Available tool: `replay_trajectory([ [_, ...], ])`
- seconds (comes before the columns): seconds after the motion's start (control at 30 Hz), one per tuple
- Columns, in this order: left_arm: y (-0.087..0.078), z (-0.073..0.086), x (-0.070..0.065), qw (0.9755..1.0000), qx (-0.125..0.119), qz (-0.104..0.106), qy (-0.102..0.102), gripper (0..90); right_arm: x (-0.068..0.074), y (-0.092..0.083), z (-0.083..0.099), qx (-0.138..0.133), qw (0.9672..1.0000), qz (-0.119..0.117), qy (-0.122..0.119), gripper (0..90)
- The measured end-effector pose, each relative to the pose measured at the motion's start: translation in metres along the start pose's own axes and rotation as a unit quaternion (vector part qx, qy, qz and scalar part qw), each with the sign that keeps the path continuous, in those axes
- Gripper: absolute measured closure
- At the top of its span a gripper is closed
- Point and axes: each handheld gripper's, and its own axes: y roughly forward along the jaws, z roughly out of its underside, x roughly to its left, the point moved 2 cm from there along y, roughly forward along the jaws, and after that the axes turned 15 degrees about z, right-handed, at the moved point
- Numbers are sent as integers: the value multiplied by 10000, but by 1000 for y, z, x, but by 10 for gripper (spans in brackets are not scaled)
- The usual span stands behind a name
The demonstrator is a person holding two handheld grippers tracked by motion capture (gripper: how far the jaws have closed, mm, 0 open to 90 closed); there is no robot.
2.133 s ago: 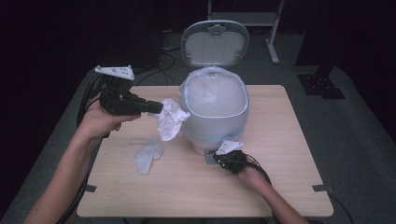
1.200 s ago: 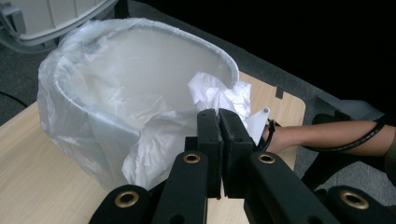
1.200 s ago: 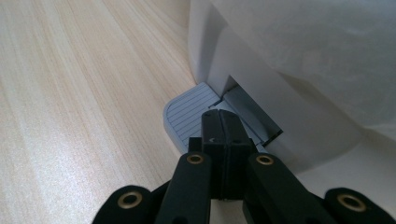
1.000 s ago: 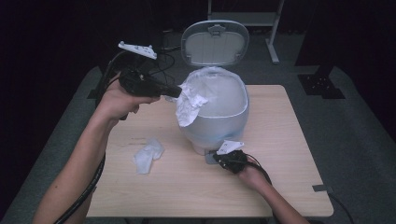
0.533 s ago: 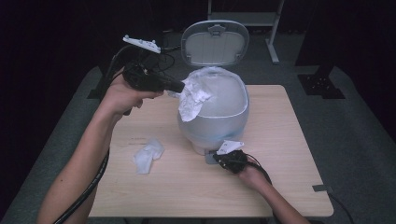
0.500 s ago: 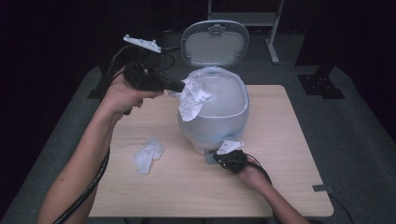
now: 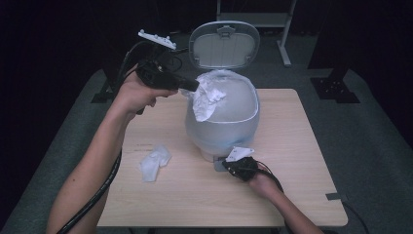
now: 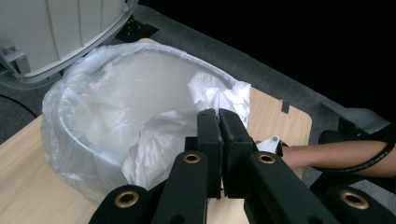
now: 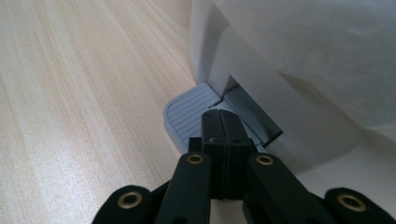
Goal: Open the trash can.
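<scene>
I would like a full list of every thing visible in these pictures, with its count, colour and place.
table: 1, light wood, centre
pedal bin: 1, pale grey, mid-table
bin lid: 1, grey, raised
bin liner: 1, clear, over rim
pedal: 1, grey, bin's foot
crumpled tissue: 1, white, over bin rim
second tissue: 1, white, on table left of bin
left gripper: 1, black, shut on crumpled tissue
right gripper: 1, black, shut, on pedal

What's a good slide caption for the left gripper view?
Left claw shut on crumpled tissue above the bag-lined pedal bin, lid open.
</scene>
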Motion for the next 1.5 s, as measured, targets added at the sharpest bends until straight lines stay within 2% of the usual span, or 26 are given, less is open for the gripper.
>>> replay_trajectory([
  [0.57,17,-12,11,10000,16,6,-82,884,-1,0,0,-22,10000,-40,24,895],
  [0.87,25,-17,15,9999,81,-78,-99,883,-1,0,0,-19,10000,-44,25,895],
  [1.5,48,-19,28,9997,194,-81,-153,880,-1,1,0,-25,10000,-52,17,895],
])
